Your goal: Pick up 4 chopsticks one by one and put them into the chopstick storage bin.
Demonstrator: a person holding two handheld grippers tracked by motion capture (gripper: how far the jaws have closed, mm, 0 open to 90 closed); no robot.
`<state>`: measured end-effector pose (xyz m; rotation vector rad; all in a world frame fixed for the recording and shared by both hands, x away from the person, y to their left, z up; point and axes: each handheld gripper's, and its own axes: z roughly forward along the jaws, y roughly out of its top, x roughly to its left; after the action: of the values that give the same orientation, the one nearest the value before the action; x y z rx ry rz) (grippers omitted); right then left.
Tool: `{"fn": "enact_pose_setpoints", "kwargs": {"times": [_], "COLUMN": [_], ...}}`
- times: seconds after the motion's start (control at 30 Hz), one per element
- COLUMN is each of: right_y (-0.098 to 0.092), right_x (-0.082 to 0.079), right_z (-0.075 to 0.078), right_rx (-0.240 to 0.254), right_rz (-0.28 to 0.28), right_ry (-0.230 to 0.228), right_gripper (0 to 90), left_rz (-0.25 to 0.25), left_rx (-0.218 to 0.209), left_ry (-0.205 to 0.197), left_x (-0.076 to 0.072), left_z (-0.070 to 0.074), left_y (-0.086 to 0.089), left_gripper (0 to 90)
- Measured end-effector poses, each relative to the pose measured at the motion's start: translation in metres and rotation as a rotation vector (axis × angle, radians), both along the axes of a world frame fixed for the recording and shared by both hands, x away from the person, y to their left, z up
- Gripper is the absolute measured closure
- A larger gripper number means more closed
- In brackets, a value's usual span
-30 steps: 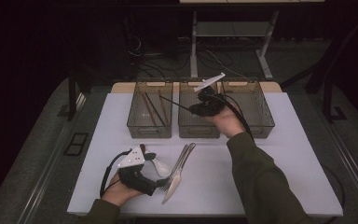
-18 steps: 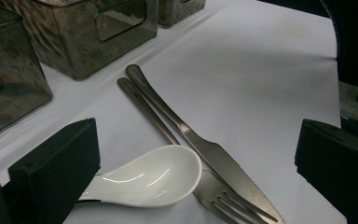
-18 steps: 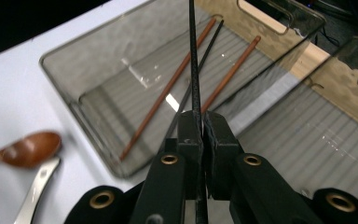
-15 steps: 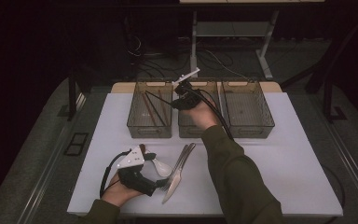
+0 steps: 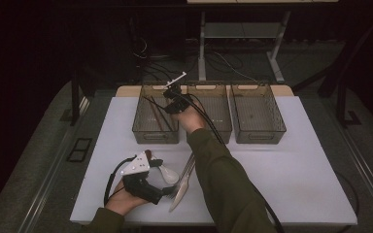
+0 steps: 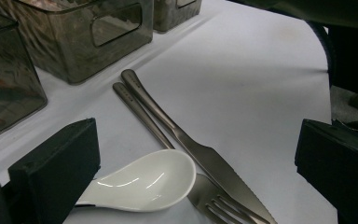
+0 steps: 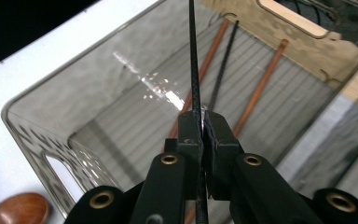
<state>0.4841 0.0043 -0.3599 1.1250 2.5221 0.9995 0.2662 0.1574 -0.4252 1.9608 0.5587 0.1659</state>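
The person wears dark olive-green long sleeves; the right sleeve (image 5: 223, 179) runs to the wrist, and the left sleeve (image 5: 99, 224) shows only its cuff. Each hand carries black tongs. The left tongs (image 5: 167, 187) have a chunky black body with a grey three-cornered plate (image 5: 136, 164) on top and a black cable (image 5: 110, 182) looping off the back. Their pads (image 6: 56, 163) are square black blocks. The right tongs (image 7: 203, 122) have matte black jaws with brass-coloured screws (image 7: 169, 159) set in round eyes, a pale plate (image 5: 177, 78) on top and a black cable (image 5: 209, 119) trailing along the sleeve.
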Motion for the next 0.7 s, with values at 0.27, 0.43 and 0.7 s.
{"fn": "enact_pose_setpoints", "kwargs": {"times": [0.27, 0.43, 0.7], "right_y": [0.010, 0.007, -0.015], "right_x": [0.002, -0.001, -0.012], "right_z": [-0.004, 0.000, 0.010], "right_rx": [0.037, 0.057, 0.142], "right_rz": [0.009, 0.044, 0.082], "right_ry": [-0.003, -0.012, -0.018], "right_gripper": [81.4, 72.5, 59.6], "left_rz": [-0.002, -0.004, -0.002], "left_rx": [-0.002, 0.001, 0.010], "left_ry": [-0.003, -0.003, -0.010], "left_x": [0.000, -0.001, 0.000], "left_z": [0.001, 0.001, 0.000], "left_y": [0.001, 0.000, 0.000], "left_gripper": [0.0, 0.0, 0.0]}}
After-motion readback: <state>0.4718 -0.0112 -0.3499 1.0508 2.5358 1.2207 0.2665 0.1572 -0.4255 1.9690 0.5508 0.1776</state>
